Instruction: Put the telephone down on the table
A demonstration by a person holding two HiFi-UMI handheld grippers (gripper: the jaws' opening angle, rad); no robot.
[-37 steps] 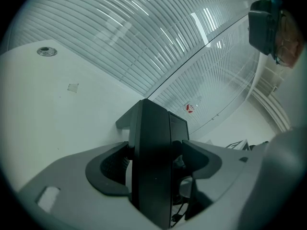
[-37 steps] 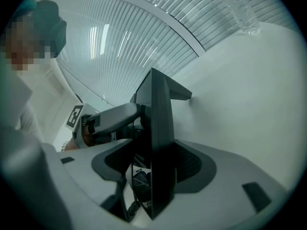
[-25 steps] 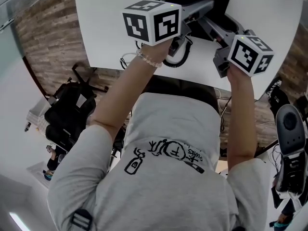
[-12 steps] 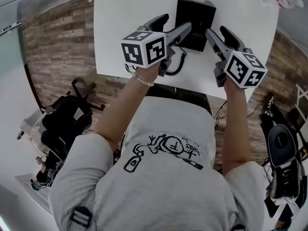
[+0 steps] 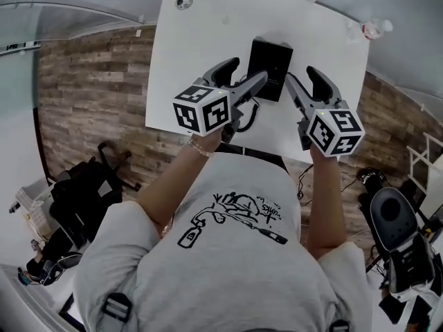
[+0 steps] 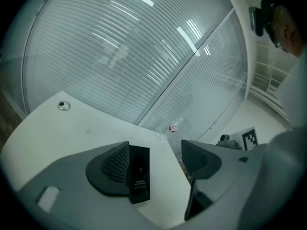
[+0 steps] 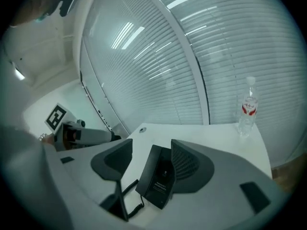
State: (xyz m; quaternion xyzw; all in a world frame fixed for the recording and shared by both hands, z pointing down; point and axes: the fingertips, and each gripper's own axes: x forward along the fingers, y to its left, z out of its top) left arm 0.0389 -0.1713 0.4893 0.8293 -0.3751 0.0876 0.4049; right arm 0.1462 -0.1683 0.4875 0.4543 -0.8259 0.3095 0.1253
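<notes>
The telephone [image 5: 271,64] seems set down on the tabletop [image 5: 201,40], upper centre, flanked by the left gripper [image 5: 249,70] and right gripper [image 5: 299,73], both with jaws apart; next, back them away gently.

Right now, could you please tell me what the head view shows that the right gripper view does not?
Only the head view shows the person's printed grey shirt and the black office chair. Only the right gripper view shows the slatted blinds. Both show the telephone, its coiled cord, the white table and the bottle.
</notes>
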